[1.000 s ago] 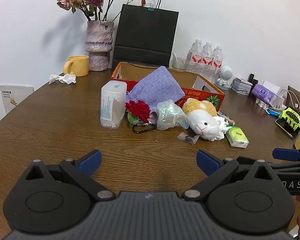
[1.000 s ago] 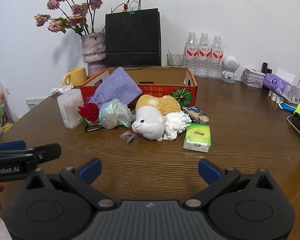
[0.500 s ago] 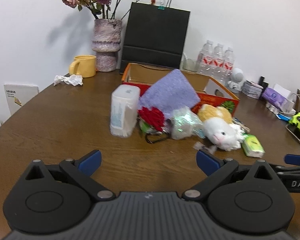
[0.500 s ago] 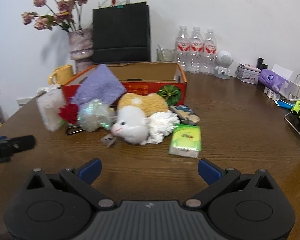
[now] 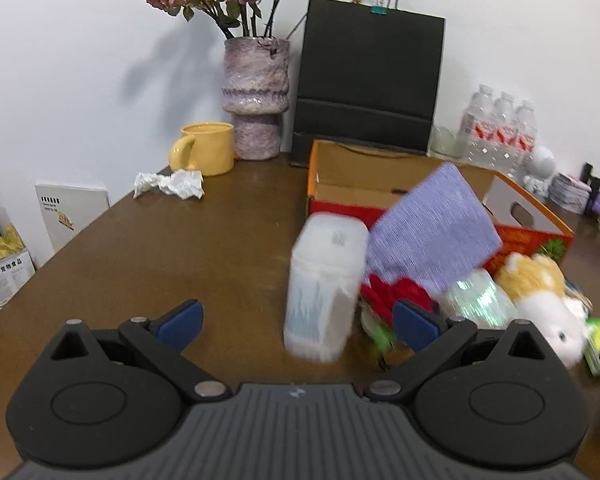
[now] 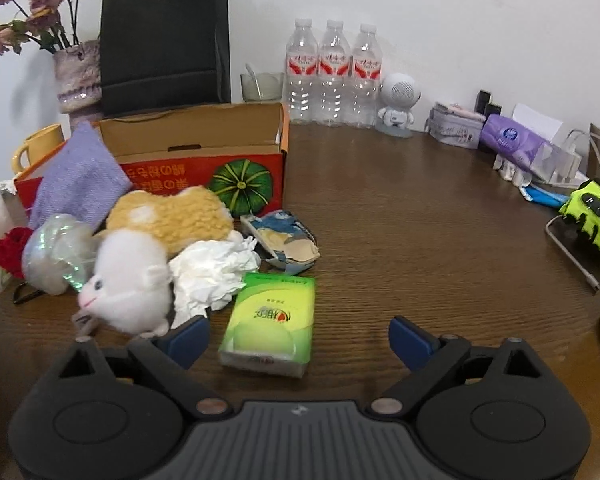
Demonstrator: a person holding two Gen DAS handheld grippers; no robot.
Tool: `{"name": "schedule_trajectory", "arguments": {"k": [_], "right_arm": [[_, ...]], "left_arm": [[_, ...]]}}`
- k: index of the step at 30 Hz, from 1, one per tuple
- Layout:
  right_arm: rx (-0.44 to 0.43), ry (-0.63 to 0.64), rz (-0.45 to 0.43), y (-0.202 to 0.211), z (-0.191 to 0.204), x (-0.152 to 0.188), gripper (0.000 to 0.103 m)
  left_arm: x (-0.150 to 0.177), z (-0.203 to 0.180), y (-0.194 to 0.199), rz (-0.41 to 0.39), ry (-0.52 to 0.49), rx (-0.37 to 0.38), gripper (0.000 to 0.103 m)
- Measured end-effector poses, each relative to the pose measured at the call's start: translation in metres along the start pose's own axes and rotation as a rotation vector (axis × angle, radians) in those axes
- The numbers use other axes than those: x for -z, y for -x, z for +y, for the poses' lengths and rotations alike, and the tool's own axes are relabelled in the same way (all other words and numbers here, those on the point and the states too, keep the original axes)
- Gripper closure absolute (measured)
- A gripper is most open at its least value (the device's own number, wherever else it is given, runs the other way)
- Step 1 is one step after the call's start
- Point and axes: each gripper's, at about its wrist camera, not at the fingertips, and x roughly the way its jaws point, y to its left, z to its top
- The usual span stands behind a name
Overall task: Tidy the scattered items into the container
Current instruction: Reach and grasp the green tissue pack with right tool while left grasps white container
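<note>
I see a dark brown wood-grain surface (image 6: 400, 208) with a rounded edge, backed by a plain white wall (image 5: 80, 60) that catches soft shadows from even light.

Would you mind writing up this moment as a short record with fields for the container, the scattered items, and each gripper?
container: cardboard box, open top, purple cloth leaning over its front wall
scattered items: green tissue pack, plush toy, crumpled tissue, clear plastic tub, all on the table in front of the box
left gripper: open, empty, tub just ahead between its fingers
right gripper: open, jaws just closing slightly, tissue pack between its fingers, untouched
</note>
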Motion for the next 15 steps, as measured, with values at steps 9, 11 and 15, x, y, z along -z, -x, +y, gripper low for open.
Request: {"name": "schedule_trajectory", "arguments": {"k": [9,11,15], "right_arm": [[-0.031,-0.004,0.039,-0.021,-0.002,0.0,0.026],[-0.035,-0.006,0.037,-0.022,-0.002,0.0,0.033],[-0.043,-0.01,0.018,-0.021,-0.003,-0.001,0.058]], "left_arm": [[-0.007,0.001,-0.034,-0.006,0.02,0.022,0.031],[-0.005,0.002,-0.04,0.011,0.023,0.029,0.041],[0.001,0.005,-0.045,0.025,0.024,0.053,0.06]]}}
